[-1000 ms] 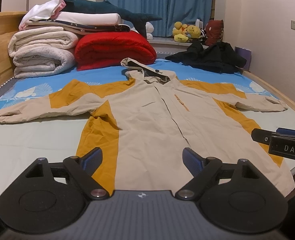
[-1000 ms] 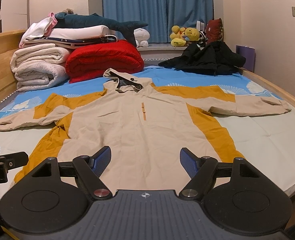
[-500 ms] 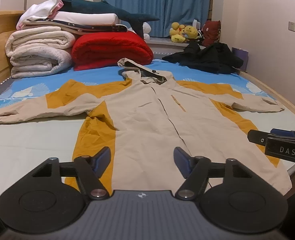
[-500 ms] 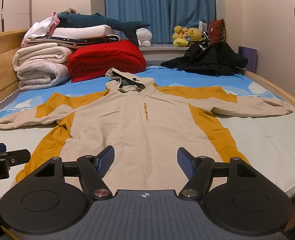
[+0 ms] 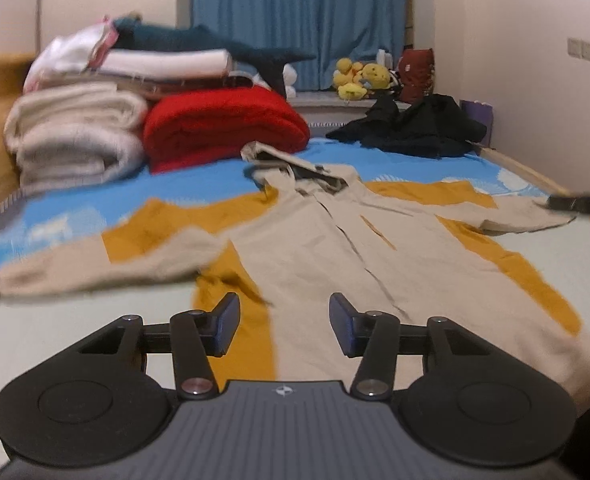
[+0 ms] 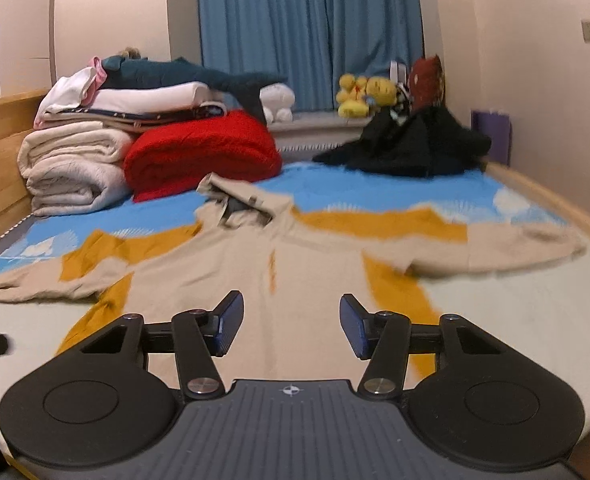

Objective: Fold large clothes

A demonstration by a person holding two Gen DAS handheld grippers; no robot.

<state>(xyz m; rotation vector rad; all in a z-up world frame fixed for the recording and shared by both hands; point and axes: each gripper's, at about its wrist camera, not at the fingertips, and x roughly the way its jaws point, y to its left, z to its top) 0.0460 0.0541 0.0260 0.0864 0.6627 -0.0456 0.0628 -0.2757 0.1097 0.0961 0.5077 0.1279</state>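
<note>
A: Jacket (image 5: 319, 248)?
B: One, beige and mustard, flat on the bed (image 5: 75, 328), both sleeves spread. No fold made; all folding is left.
A: Grippers?
B: Two. Left hand-held gripper (image 5: 285, 324) wide, holding nothing; right hand-held gripper (image 6: 291, 326) likewise.
A: Other items?
B: One red blanket (image 6: 203, 148), one black garment heap (image 6: 407, 146).

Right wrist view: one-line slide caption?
Open right tongs hover over the flat beige-and-mustard hooded jacket on the bed, sleeves spread.
</note>
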